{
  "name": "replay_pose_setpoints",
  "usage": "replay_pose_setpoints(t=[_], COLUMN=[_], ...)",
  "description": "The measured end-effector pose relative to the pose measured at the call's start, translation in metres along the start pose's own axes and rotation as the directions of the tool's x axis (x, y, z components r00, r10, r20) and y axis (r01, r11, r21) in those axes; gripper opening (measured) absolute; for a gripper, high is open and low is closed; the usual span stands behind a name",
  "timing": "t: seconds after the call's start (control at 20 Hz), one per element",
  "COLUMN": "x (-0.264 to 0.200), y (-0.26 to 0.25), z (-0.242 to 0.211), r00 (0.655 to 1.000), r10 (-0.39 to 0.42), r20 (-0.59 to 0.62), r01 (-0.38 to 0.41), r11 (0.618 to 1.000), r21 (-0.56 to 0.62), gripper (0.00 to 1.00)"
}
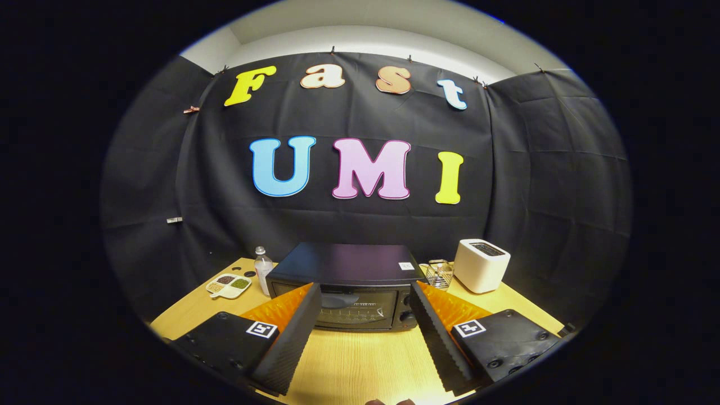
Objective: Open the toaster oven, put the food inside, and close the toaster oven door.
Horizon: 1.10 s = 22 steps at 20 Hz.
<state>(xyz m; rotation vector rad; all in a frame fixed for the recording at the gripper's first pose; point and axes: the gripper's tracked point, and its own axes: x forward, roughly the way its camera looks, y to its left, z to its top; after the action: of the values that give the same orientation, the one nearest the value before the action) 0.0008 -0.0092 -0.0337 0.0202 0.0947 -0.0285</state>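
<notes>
Spread wide and empty, my tool [360, 332] faces the closed toaster oven [346, 287] just ahead; its rigid door likely opens from the top edge.

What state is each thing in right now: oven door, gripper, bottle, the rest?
toaster oven: door closed, upright on the wooden table.
gripper: fingers open, empty, oven just ahead between them.
water bottle: upright, capped, beside the oven.
divided dish: flat on the table, compartments filled.
white toaster: upright; slot contents cannot be told.
glass container: upright between oven and toaster.
</notes>
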Motion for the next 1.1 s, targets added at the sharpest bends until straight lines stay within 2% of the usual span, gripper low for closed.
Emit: replay_pose_setpoints(t=[0.2,0.5,0.85,1.1], x=[0.013,0.064,0.127,0.151], y=[0.013,0.034,0.062,0.066], z=[-0.013,-0.032,-0.061,-0.080], r00=[0.999,0.994,0.987,0.983], r10=[0.014,0.015,0.026,0.024], r20=[-0.041,-0.107,-0.160,-0.183], r01=[-0.014,-0.012,-0.029,-0.035], r11=[1.000,1.000,0.999,0.998], r21=[0.002,0.023,-0.018,-0.053], gripper=[0.97,0.98,0.98,0.98])
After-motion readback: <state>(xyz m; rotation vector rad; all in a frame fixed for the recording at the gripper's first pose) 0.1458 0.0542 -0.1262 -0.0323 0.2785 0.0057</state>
